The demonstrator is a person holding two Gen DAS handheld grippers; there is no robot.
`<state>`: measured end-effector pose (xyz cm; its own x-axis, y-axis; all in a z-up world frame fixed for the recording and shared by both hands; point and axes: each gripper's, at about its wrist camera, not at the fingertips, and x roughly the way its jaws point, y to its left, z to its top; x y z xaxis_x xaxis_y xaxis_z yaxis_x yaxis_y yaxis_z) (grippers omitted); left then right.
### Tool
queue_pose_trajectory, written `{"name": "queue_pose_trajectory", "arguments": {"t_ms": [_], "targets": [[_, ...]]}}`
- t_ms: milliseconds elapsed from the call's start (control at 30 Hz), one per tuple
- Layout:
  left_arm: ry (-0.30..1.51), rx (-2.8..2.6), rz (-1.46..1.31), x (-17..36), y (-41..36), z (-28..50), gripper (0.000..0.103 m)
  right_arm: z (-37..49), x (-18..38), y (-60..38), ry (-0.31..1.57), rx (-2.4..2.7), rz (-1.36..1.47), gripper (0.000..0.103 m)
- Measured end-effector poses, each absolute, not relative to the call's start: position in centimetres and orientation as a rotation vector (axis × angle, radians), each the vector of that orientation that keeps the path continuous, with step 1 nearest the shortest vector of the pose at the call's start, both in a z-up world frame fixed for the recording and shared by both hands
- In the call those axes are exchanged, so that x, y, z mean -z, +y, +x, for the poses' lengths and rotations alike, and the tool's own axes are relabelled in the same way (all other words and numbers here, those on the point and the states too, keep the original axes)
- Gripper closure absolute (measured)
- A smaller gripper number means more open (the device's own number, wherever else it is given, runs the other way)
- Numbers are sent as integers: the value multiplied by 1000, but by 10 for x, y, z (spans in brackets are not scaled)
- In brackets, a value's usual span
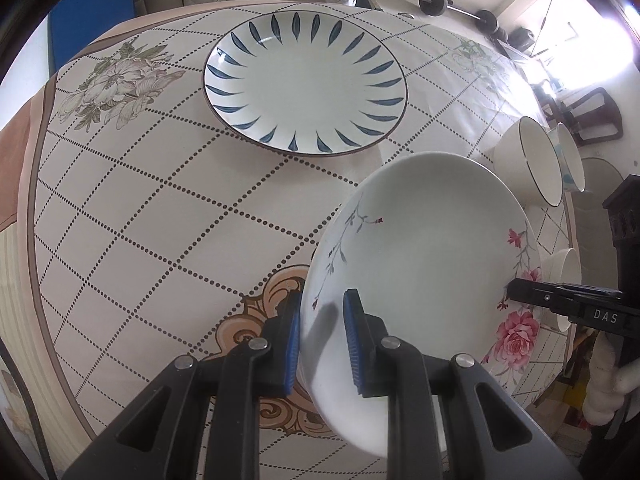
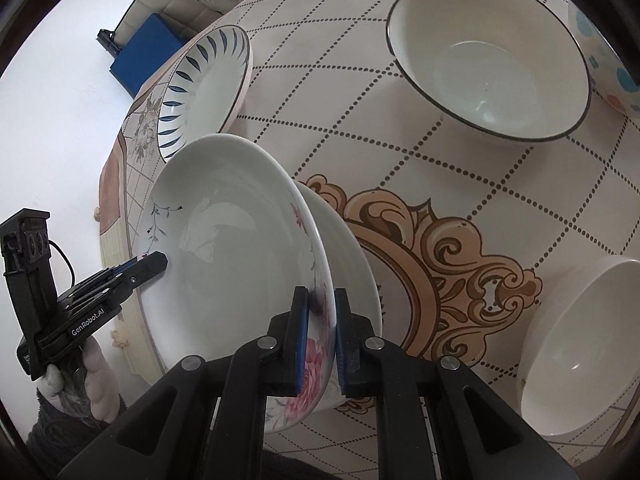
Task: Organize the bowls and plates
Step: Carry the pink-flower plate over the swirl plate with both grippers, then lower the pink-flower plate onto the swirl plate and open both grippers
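A: Grip check? Where's the floral plate (image 1: 424,248)?

B: Left gripper (image 1: 322,344) and right gripper (image 2: 320,340) each clamped on opposite rims; plate carried tilted, off the cloth.

A: Target?

B: Likely the blue-leaf plate (image 1: 306,84), straight beyond the floral plate, nearer the left hand. Bowls beyond right.

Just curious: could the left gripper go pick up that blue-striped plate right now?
Probably not: the left gripper is shut on the floral plate rim. The blue-striped plate lies unobstructed beyond.

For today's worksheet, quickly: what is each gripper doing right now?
Left gripper: shut on the floral plate rim.
Right gripper: shut on the same plate's opposite rim.
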<state>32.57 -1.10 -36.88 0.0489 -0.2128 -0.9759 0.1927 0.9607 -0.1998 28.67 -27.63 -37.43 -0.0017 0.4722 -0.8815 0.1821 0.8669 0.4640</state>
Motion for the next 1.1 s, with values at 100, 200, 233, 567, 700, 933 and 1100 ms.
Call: {"name": "queue_pose_trajectory", "arguments": {"t_ms": [100, 200, 233, 567, 700, 933, 1100], "targets": [[1498, 305, 7, 373, -14, 320, 85, 276, 380, -281, 1588, -251, 529, 89], [1507, 302, 28, 376, -16, 315, 85, 273, 387, -281, 1596, -253, 533, 89], [1510, 299, 37, 378, -17, 314, 85, 272, 388, -281, 1596, -254, 532, 89], [1538, 262, 95, 392, -24, 306, 85, 271, 394, -268, 1608, -271, 463, 90], [1552, 251, 123, 402, -35, 299, 85, 273, 397, -261, 1614, -269, 431, 90], [1569, 243, 141, 406, -46, 290, 85, 274, 399, -255, 1620, -259, 401, 90], [1590, 221, 138, 410, -46, 294, 84, 278, 398, -253, 1633, -227, 408, 87]]}}
